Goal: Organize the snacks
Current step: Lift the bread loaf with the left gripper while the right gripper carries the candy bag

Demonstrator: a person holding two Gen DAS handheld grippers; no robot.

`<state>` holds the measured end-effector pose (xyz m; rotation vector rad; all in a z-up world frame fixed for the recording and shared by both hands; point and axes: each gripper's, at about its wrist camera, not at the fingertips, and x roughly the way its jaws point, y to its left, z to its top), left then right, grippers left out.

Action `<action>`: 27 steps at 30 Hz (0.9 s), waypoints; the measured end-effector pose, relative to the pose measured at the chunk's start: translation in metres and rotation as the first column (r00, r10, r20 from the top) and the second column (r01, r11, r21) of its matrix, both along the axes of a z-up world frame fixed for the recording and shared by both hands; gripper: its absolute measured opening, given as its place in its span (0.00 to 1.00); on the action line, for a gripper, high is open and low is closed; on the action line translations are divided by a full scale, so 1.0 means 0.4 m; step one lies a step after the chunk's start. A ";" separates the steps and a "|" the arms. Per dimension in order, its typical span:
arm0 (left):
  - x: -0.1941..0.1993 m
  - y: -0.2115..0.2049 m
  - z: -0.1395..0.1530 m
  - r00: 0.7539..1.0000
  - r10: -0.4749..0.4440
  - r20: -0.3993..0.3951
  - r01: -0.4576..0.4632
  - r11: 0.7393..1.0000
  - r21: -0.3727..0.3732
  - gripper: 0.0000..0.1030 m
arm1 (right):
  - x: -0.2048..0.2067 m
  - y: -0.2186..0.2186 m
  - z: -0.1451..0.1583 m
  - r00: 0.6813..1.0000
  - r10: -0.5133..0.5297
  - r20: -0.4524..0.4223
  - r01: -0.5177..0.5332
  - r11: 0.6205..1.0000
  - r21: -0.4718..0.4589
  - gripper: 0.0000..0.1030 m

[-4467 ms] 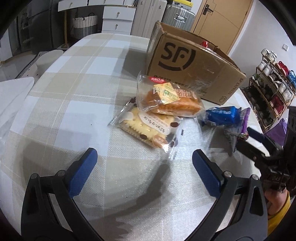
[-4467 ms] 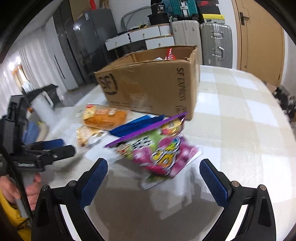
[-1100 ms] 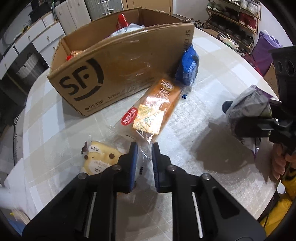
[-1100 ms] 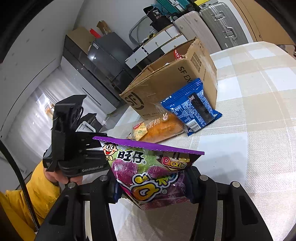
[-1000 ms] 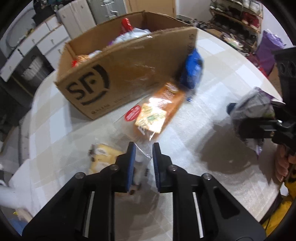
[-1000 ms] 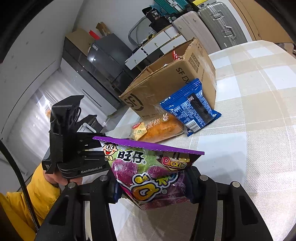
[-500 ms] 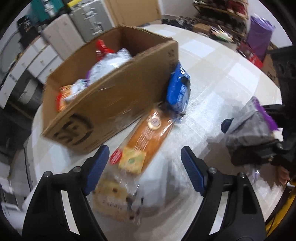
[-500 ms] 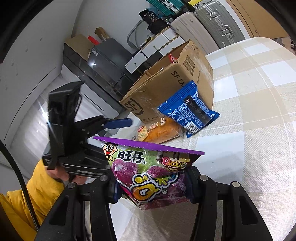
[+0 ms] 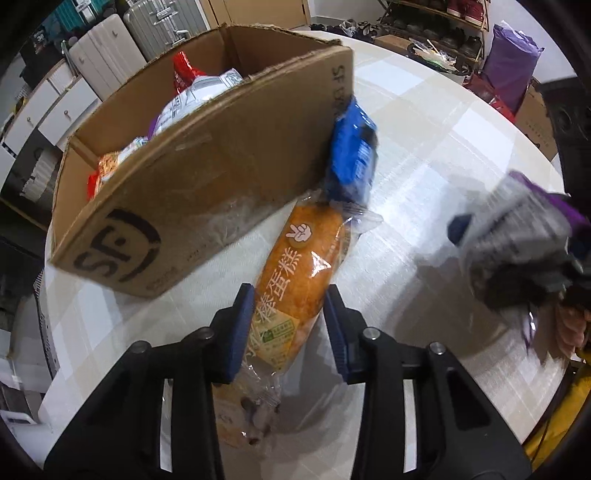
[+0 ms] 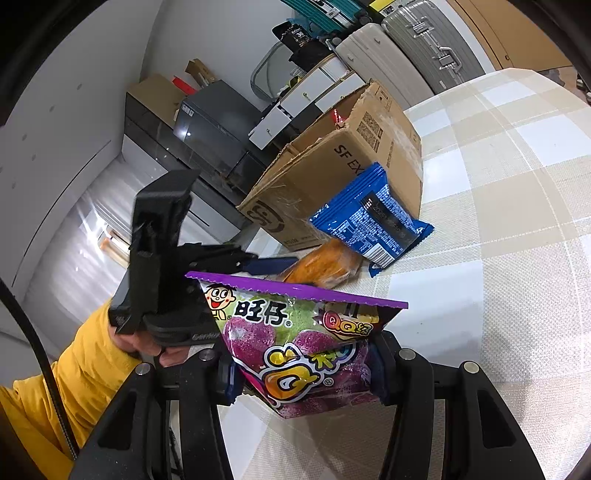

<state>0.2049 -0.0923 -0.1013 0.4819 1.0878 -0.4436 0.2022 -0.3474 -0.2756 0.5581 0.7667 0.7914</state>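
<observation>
Lifting the orange cake packet (image 9: 295, 273) cleanly means the left tool (image 9: 290, 328), clamped on its near end, raises it clear of the surface (image 9: 424, 155) and blue packet (image 9: 351, 158) before the cardboard box (image 9: 192, 177); the right tool (image 10: 301, 376) grips the purple candy bag (image 10: 295, 343).

Premises: a private home, living or entry area. Evidence: hard-shell suitcases (image 9: 122, 40) against the wall, white drawer units (image 9: 55, 107), shoe rack (image 9: 439, 26), wooden door (image 9: 258, 11), checked tablecloth on the surface (image 10: 517, 206).
</observation>
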 end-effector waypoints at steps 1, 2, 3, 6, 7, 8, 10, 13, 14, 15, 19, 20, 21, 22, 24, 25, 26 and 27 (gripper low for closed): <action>-0.015 0.004 0.007 1.000 0.003 0.019 -0.003 1.000 -0.004 0.33 | -0.001 -0.001 0.000 1.000 -0.002 0.001 0.002 1.000 0.001 0.51; -0.036 0.006 0.019 0.999 0.001 0.036 -0.001 1.000 -0.005 0.33 | -0.002 -0.003 -0.001 1.000 -0.004 0.002 0.004 1.000 0.002 0.51; -0.057 0.005 0.027 0.999 0.005 0.043 -0.004 1.000 -0.007 0.33 | -0.004 -0.004 0.000 1.000 -0.006 0.003 0.006 1.000 0.004 0.51; -0.115 0.033 0.069 0.996 0.037 0.079 -0.034 0.999 -0.038 0.33 | -0.008 -0.009 0.002 1.000 -0.011 0.010 0.010 1.000 0.006 0.51; -0.134 0.037 0.085 0.995 0.043 0.088 -0.038 0.997 -0.060 0.33 | -0.009 -0.010 0.003 1.000 -0.013 0.014 0.013 1.000 0.005 0.51; -0.159 0.048 0.103 0.994 0.052 0.095 -0.044 0.996 -0.079 0.33 | -0.012 -0.010 0.006 1.000 -0.018 0.021 0.018 1.000 0.001 0.51; -0.192 0.075 0.128 0.992 0.084 0.093 -0.073 0.991 -0.113 0.33 | -0.018 -0.010 0.012 0.999 -0.026 0.036 0.027 1.000 -0.009 0.51; -0.241 0.091 0.159 0.988 0.130 0.089 -0.112 0.977 -0.181 0.32 | -0.033 -0.006 0.025 0.998 -0.038 0.057 0.040 0.999 -0.027 0.51; -0.259 0.095 0.170 0.986 0.135 0.095 -0.114 0.973 -0.200 0.32 | -0.040 -0.005 0.030 0.997 -0.047 0.064 0.050 0.998 -0.038 0.51; -0.279 0.077 0.175 0.984 0.142 0.103 -0.118 0.970 -0.212 0.32 | -0.047 -0.006 0.034 0.997 -0.053 0.064 0.055 0.998 -0.037 0.51; -0.341 0.086 0.222 0.967 0.206 0.152 -0.161 0.951 -0.266 0.32 | -0.077 -0.014 0.056 0.994 -0.084 0.069 0.087 0.996 -0.038 0.51; -0.355 0.092 0.231 0.963 0.221 0.156 -0.171 0.944 -0.281 0.32 | -0.083 -0.017 0.064 0.994 -0.090 0.069 0.092 0.995 -0.034 0.51; -0.368 0.097 0.242 0.959 0.234 0.161 -0.179 0.938 -0.297 0.32 | -0.095 -0.022 0.079 0.992 -0.103 0.078 0.106 0.994 -0.033 0.51; -0.381 0.104 0.252 0.954 0.246 0.168 -0.185 0.932 -0.312 0.32 | -0.103 -0.025 0.094 0.990 -0.109 0.086 0.112 0.993 -0.035 0.51; -0.414 0.112 0.275 0.943 0.265 0.199 -0.189 0.924 -0.333 0.32 | -0.121 -0.027 0.128 0.987 -0.117 0.112 0.122 0.992 -0.038 0.51; -0.425 0.115 0.286 0.938 0.277 0.210 -0.191 0.916 -0.353 0.32 | -0.132 -0.027 0.151 0.983 -0.128 0.129 0.135 0.990 -0.041 0.51; -0.442 0.125 0.298 0.932 0.288 0.217 -0.191 0.905 -0.380 0.32 | -0.142 -0.026 0.171 0.980 -0.135 0.144 0.142 0.989 -0.043 0.51; -0.457 0.134 0.309 0.929 0.298 0.221 -0.191 0.894 -0.407 0.32 | -0.154 -0.023 0.195 0.977 -0.139 0.161 0.148 0.988 -0.040 0.51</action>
